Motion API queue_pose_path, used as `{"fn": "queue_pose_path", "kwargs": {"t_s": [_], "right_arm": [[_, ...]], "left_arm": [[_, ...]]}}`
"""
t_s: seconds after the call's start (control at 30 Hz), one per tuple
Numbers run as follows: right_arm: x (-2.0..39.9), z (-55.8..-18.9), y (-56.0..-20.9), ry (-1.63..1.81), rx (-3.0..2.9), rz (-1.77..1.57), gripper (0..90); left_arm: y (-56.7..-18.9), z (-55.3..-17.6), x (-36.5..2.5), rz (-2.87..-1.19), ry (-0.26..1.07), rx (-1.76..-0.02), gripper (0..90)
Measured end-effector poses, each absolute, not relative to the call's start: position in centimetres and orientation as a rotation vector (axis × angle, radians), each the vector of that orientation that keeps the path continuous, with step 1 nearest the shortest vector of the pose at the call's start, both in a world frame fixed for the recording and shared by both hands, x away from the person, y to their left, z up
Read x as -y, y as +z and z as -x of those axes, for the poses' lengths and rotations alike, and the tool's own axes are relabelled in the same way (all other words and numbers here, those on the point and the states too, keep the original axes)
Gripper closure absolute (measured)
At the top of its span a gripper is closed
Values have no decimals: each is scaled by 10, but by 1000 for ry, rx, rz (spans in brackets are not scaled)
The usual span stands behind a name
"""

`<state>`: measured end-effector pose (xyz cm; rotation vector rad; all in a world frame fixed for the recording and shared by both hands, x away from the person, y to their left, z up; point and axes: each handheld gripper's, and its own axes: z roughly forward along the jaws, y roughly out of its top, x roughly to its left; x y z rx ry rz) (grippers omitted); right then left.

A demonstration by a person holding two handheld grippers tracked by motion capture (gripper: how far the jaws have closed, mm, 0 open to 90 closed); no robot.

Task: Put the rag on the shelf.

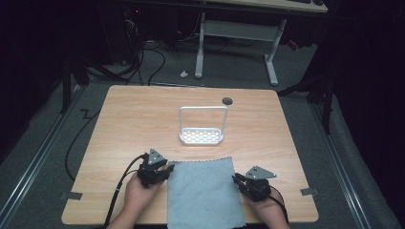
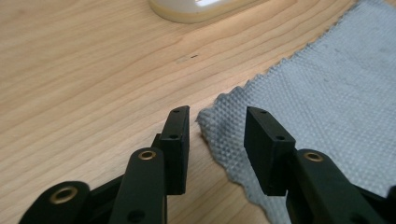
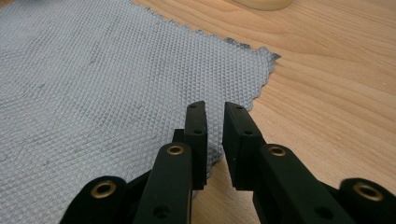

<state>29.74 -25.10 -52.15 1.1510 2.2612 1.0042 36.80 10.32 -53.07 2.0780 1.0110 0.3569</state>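
Observation:
A grey-blue woven cloth [image 1: 205,193] lies flat on the wooden table [image 1: 133,119], reaching the near edge. My left gripper [image 1: 167,169] is at the cloth's far left corner. In the left gripper view its jaws [image 2: 217,122] stand apart, with that corner [image 2: 219,126] lying on the table between them, unpressed. My right gripper [image 1: 237,179] sits at the cloth's right edge. In the right gripper view the right gripper [image 3: 215,111] shows a narrow gap between its jaws over the scalloped edge of the cloth [image 3: 93,70], with no fold gripped.
A white rack [image 1: 202,137] with a perforated base and a tall wire handle stands just beyond the cloth, mid-table. A dark round grommet [image 1: 227,100] sits near the far edge. Bare wood lies left and right of the cloth. Beyond the table are a desk frame and cables.

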Motion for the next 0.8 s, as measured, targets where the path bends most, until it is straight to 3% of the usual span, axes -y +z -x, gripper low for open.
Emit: {"fn": "queue_pose_path", "kwargs": {"t_s": [0.37, 0.5, 0.7, 0.8], "right_arm": [[250, -302, -524, 1039, -2231, -1166, 713], [246, -320, -522, 1030, -2198, -1228, 664], [239, -357, -523, 969, -2180, -1332, 580], [236, -367, -525, 976, -2180, -1364, 579]], "left_arm": [[-534, -365, -98, -2081, 393, -978, 803], [-534, -365, -99, -2083, 365, -962, 870], [-535, -367, -102, -2064, 323, -978, 873], [-535, -369, -104, -2052, 294, -988, 873]]}}
